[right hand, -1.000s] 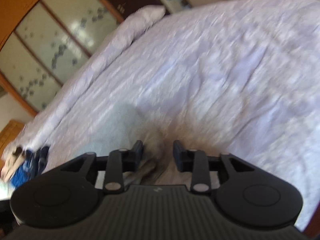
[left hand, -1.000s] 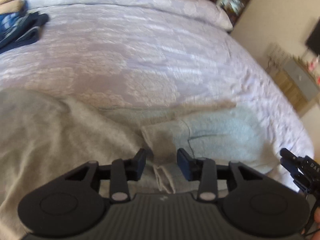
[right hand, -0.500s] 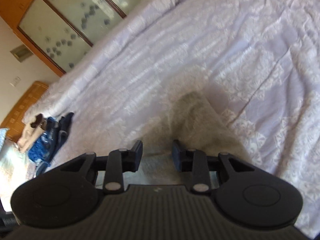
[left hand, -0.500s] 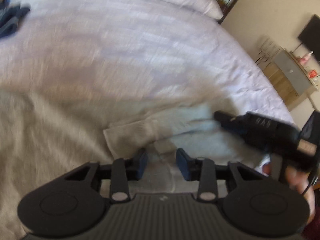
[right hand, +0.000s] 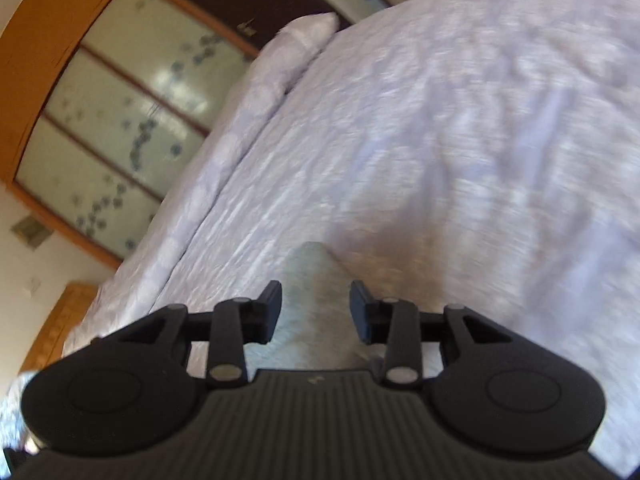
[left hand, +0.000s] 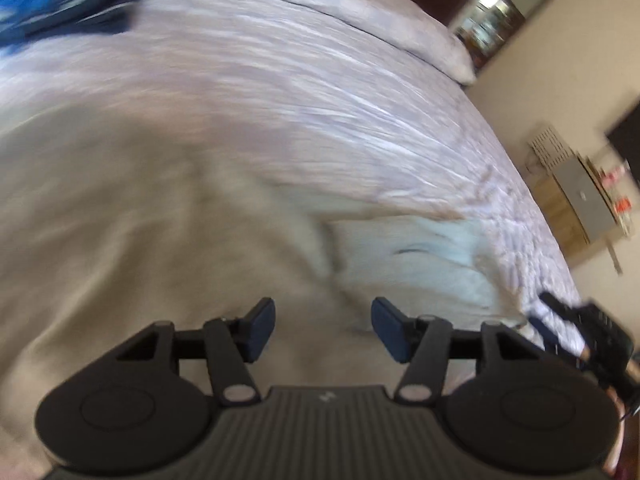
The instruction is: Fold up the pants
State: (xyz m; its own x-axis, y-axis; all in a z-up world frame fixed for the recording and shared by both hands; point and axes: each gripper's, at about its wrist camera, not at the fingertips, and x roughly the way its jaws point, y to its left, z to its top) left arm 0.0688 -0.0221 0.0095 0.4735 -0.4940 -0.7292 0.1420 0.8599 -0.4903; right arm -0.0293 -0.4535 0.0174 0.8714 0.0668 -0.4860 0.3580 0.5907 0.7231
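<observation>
Grey, soft-knit pants [left hand: 168,240] are spread across the near left part of a bed covered by a pale lilac patterned quilt [left hand: 304,92], with a paler folded portion lying to the right. The left tongs [left hand: 323,330] are held just above this fabric; their dark blue pads are parted and opening, with cloth seen beneath the gap but not pinched. The right tongs [right hand: 316,312] are likewise opening, their pads apart over a pointed end of the pants [right hand: 316,276], which is not gripped. A blue garment heap [left hand: 60,0] is seen at the far left of the bed. Both views are blurred.
</observation>
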